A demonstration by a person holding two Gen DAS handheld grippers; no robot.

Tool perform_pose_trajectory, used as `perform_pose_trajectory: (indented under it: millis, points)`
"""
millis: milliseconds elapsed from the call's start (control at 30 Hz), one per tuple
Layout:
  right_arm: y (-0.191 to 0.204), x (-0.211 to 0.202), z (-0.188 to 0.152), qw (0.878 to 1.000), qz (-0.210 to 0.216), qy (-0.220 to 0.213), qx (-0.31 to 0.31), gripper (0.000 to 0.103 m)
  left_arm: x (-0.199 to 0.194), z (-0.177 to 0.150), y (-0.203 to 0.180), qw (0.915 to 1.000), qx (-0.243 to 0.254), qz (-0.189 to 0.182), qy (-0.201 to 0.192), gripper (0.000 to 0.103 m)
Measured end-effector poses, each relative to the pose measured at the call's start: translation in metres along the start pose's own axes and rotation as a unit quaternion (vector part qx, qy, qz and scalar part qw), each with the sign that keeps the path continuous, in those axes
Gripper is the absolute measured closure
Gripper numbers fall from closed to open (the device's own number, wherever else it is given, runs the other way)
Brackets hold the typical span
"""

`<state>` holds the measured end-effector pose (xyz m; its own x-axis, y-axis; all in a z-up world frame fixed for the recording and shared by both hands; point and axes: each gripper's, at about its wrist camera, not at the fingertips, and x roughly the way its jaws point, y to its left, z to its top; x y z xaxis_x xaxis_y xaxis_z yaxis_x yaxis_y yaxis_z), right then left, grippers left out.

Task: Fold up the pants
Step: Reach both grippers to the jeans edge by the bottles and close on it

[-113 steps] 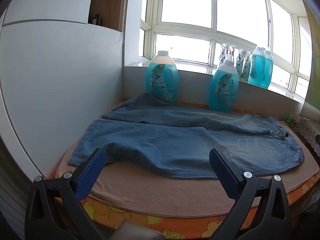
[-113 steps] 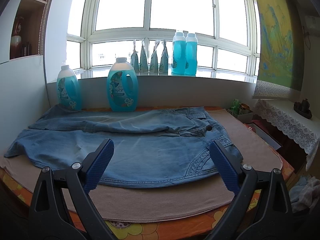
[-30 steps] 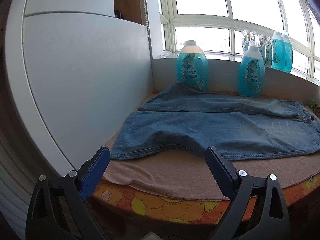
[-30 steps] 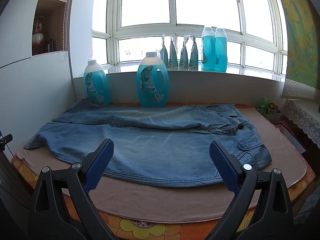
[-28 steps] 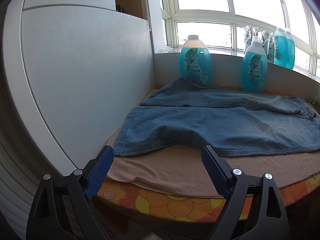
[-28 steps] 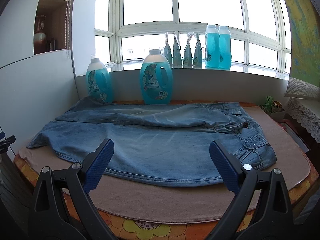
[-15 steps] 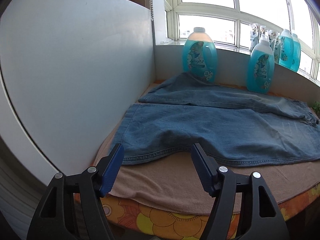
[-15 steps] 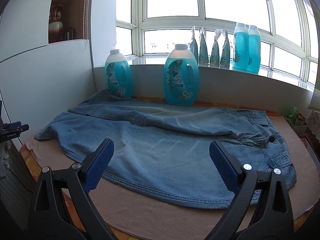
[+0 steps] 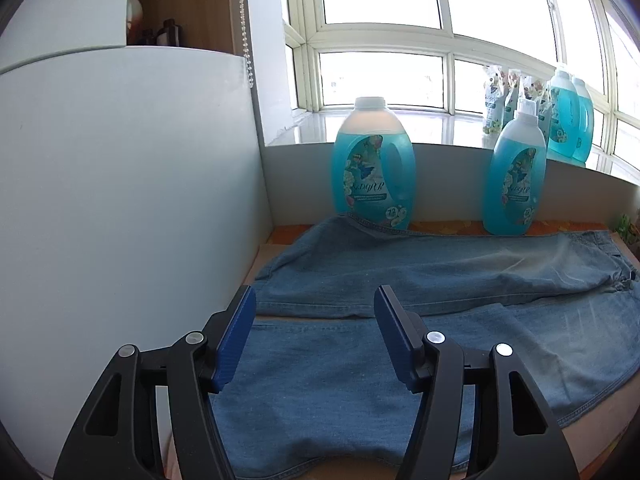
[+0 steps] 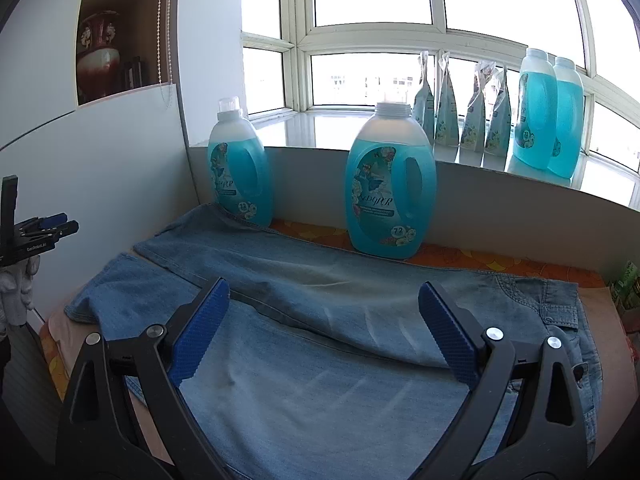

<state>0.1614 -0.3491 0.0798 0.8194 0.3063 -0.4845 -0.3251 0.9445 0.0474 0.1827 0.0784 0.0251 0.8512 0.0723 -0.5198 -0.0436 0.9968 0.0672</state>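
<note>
Blue denim pants (image 9: 420, 280) lie spread flat on a tan mat, legs to the left, waist to the right; they also show in the right wrist view (image 10: 328, 344). My left gripper (image 9: 316, 312) is open and empty, low over the near leg's hem end by the white side panel. My right gripper (image 10: 324, 308) is open wide and empty, above the middle of the pants. The left gripper also shows at the left edge of the right wrist view (image 10: 44, 224).
Two blue detergent bottles (image 9: 374, 168) (image 9: 514, 176) stand at the back of the table against a low wall. More bottles (image 10: 548, 116) and pouches (image 10: 460, 104) sit on the window sill. A white panel (image 9: 120, 180) bounds the left side. The near leg's hem (image 10: 92, 300) reaches the mat edge.
Both grippers have moved forward and lower over the pants. The left gripper's jaws have narrowed and it now hovers over the leg end. The pants have not moved.
</note>
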Motion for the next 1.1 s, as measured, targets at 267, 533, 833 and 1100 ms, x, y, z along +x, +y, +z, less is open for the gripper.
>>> perform_pose_trajectory:
  millis: [267, 533, 833, 1100]
  points:
    - [0.014, 0.080, 0.042, 0.997, 0.010, 0.023, -0.080, 0.018, 0.084, 0.036, 0.000, 0.9994, -0.004, -0.020, 0.030, 0.042]
    - [0.040, 0.188, 0.059, 0.988, 0.037, 0.078, -0.124, 0.023, 0.181, 0.056, 0.007, 0.9953, 0.005, -0.034, 0.091, 0.042]
    - [0.047, 0.306, 0.047, 0.978, 0.054, 0.144, -0.144, 0.023, 0.274, 0.047, 0.011, 0.9880, 0.018, -0.055, 0.143, 0.042]
    - [0.051, 0.371, 0.026, 0.965, 0.064, 0.188, -0.174, 0.023, 0.307, 0.036, 0.017, 0.9878, 0.015, -0.067, 0.140, 0.042]
